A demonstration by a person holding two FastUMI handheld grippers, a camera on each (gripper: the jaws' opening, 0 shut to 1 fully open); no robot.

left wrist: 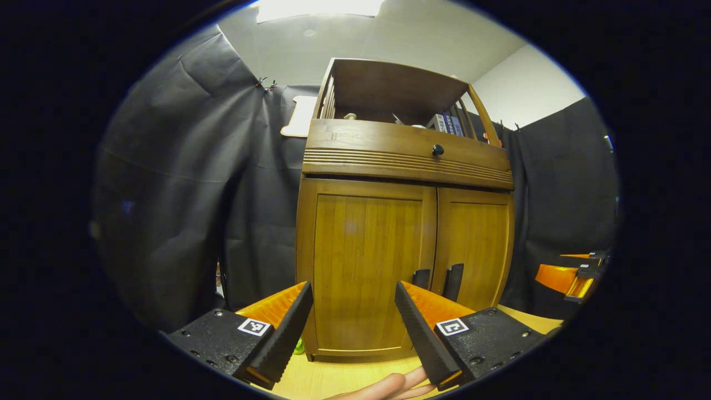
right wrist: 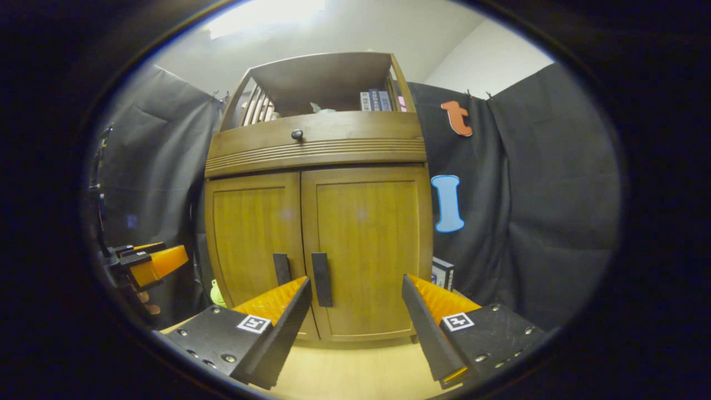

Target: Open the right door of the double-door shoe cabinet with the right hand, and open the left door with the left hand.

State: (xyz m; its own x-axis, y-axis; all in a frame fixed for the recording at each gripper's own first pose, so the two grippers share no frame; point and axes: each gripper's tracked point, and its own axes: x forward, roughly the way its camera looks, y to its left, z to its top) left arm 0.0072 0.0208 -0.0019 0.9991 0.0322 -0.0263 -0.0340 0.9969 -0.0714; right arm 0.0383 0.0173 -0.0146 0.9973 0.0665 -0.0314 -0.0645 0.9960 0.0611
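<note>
Doors of the cabinet (right wrist: 316,183) are both closed, so nothing of the task is done yet. Right gripper (right wrist: 355,316) hangs wide and empty near the right door (right wrist: 366,250), its handle (right wrist: 321,279) untouched; left gripper (left wrist: 353,319), equally wide, faces the left door (left wrist: 364,261).

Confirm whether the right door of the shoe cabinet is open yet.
No: in the right gripper view the right door sits flush beside the left door, both closed.
</note>
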